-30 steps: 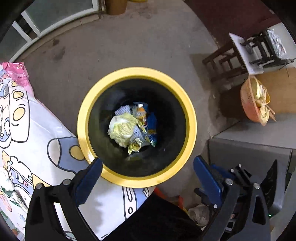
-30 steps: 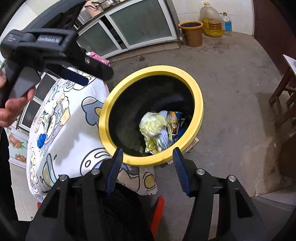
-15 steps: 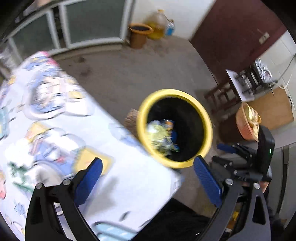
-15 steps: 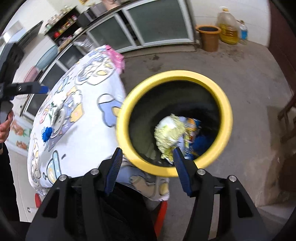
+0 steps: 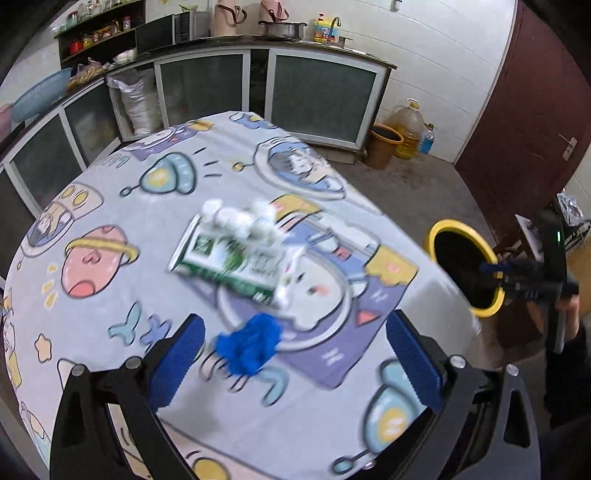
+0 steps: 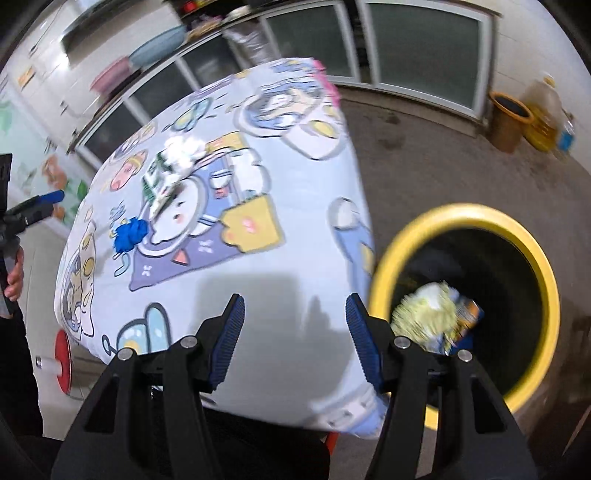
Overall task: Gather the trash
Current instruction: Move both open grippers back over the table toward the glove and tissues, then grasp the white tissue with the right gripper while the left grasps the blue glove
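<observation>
Rubbish already sits in the yellow-rimmed bin (image 6: 480,221) beside the table (image 5: 110,295), a pale crumpled wad (image 6: 424,310) among it. Left on the cloth are a green-and-white carton (image 5: 229,262), white tissue balls (image 5: 240,218) and a blue scrap (image 5: 249,347). Both the left gripper (image 5: 295,354) and right gripper (image 6: 295,332) hang with jaws apart, holding nothing.

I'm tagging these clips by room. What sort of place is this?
Most likely a home kitchen: a counter with glass-fronted cabinets, a steel pot on it, and a cartoon-print tablecloth beside a yellow-rimmed bin.
</observation>
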`<state>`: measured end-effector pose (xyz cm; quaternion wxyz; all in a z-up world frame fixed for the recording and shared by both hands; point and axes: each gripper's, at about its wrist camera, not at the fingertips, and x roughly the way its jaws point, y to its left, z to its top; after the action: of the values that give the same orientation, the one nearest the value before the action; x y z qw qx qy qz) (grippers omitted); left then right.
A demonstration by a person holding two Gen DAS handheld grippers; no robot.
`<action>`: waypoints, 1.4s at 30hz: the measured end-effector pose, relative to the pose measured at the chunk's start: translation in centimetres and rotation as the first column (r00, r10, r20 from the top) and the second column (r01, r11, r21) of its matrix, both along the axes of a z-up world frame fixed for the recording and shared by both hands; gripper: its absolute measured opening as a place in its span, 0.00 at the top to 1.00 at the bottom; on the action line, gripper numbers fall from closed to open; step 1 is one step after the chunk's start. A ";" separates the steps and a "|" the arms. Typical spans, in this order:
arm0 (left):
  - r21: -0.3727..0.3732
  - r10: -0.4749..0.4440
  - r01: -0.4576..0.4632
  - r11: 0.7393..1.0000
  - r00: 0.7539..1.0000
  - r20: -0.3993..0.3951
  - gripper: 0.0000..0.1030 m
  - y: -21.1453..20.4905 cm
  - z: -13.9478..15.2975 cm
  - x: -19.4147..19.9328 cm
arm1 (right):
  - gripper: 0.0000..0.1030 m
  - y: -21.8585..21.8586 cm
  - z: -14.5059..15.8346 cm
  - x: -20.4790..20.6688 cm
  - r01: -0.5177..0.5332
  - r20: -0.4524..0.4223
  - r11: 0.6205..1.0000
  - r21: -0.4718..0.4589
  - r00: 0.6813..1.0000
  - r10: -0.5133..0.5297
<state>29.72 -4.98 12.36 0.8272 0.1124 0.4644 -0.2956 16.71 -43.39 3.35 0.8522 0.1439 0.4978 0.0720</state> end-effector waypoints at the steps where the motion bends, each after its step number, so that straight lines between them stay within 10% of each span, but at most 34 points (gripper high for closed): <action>1: 0.002 -0.005 0.005 1.000 1.000 0.006 0.08 0.7 -0.6 -0.2 | 0.47 0.7 0.1 0.6 -0.018 -0.001 1.000 -0.002 1.000 0.018; 15: 0.073 -0.103 0.100 0.992 0.994 0.031 0.08 2.0 -8.5 0.2 | 0.47 10.8 1.2 13.8 -0.230 0.020 0.972 -0.054 0.973 0.232; 37: 0.085 -0.140 0.144 0.986 0.989 -0.054 0.08 -0.7 -11.8 4.4 | 0.56 15.9 -4.1 30.9 -0.143 -0.223 0.978 0.152 0.959 0.175; 42: 0.097 -0.159 0.167 0.981 0.984 -0.083 0.31 -1.3 -12.9 4.6 | 0.62 16.0 -4.8 31.4 -0.142 -0.238 0.972 0.187 0.953 0.186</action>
<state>34.31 -6.32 -0.57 0.7754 0.1816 0.4987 -0.3421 48.15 -27.41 -1.49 0.7574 0.1813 0.6050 0.1655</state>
